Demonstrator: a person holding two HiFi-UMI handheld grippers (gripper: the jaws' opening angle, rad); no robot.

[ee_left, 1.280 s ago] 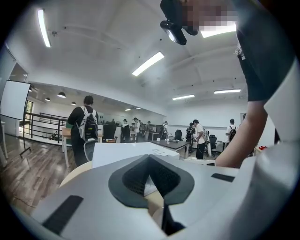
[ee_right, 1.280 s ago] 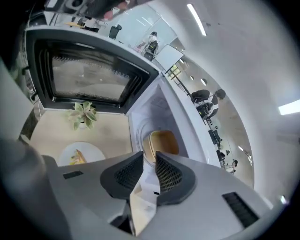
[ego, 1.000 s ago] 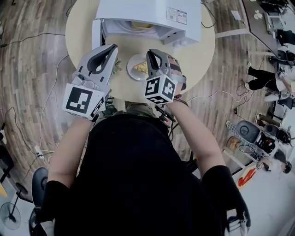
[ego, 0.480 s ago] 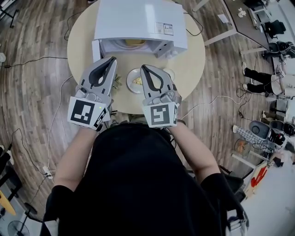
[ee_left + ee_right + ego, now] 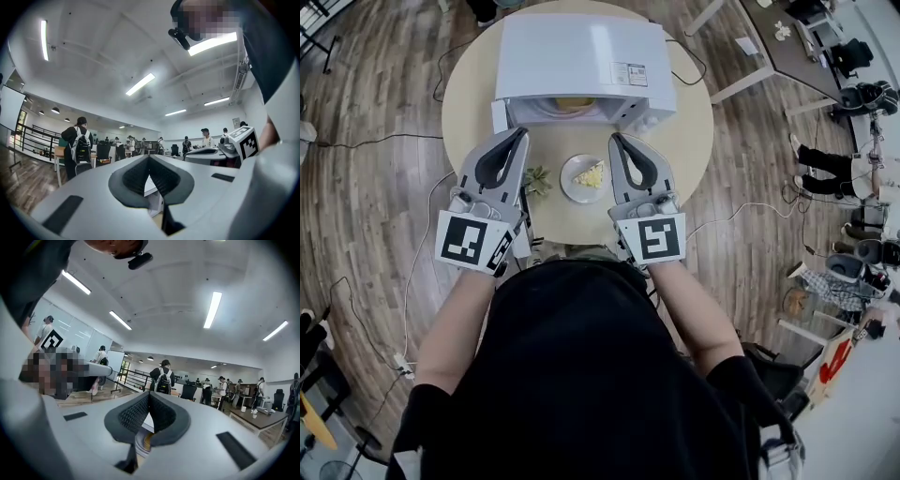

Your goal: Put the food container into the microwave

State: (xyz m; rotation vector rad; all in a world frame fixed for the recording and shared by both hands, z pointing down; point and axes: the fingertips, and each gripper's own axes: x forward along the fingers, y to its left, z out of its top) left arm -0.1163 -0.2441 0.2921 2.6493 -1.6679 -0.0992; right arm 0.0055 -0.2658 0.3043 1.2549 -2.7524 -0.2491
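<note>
The food container (image 5: 586, 177) is a round white dish holding a yellow wedge; it sits on the round table (image 5: 694, 122) just in front of the white microwave (image 5: 581, 56). The microwave's door (image 5: 500, 114) stands open at the left, and something yellow (image 5: 572, 105) lies inside. My left gripper (image 5: 522, 132) hovers left of the dish, shut and empty. The right gripper (image 5: 616, 139) is held to the dish's right, also shut and empty. In the right gripper view the dish (image 5: 142, 442) peeks out below the closed jaws (image 5: 149, 393). The left gripper view shows its pads (image 5: 149, 157) pressed together.
A small green sprig (image 5: 536, 178) lies on the table between the left gripper and the dish. Cables (image 5: 412, 234) trail over the wooden floor around the table. Another table (image 5: 797, 47) and office clutter stand at the right. People stand far off in both gripper views.
The right gripper has moved right, off the dish, which now shows in full between the two grippers. The left gripper has barely shifted. Both stayed shut.
</note>
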